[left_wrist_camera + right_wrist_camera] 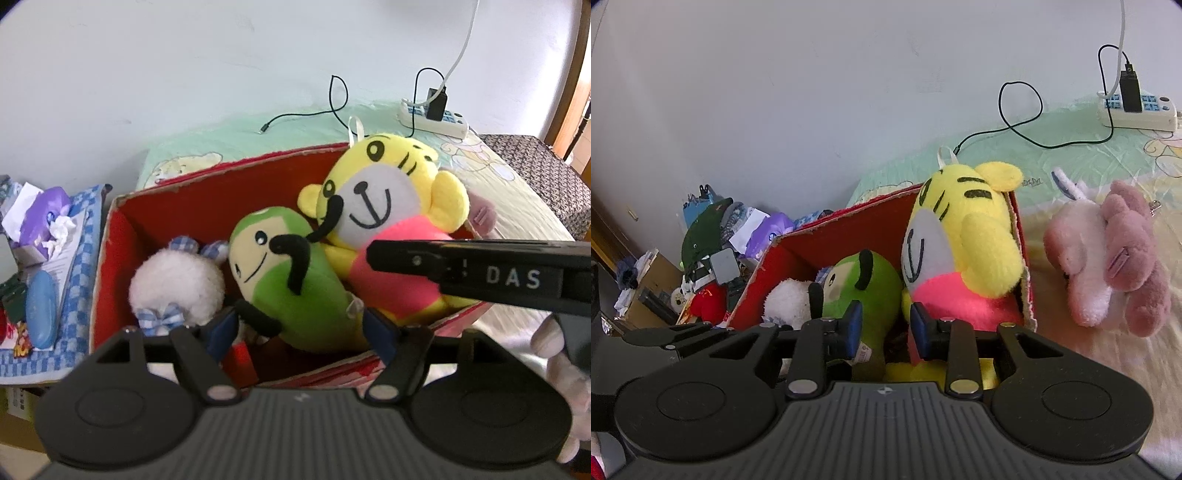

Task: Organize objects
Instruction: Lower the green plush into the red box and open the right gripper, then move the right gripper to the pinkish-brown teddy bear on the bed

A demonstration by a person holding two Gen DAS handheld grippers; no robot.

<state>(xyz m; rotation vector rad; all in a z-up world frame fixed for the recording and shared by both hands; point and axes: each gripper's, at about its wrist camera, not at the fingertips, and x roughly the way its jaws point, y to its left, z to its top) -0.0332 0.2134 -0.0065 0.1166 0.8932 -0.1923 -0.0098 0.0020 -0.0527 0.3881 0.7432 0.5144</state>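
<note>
You have three plushes in the box (110, 236), pink plush (1108, 266) left out; both grippers (299, 332) (884, 328) parted, empty.

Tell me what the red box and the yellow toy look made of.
Red box: looks like cardboard, matte red inside, with a raw brown, frayed rim. Yellow toy: soft stuffed plush, fuzzy fleece-like pile, with dark stitched or printed face lines.
</note>
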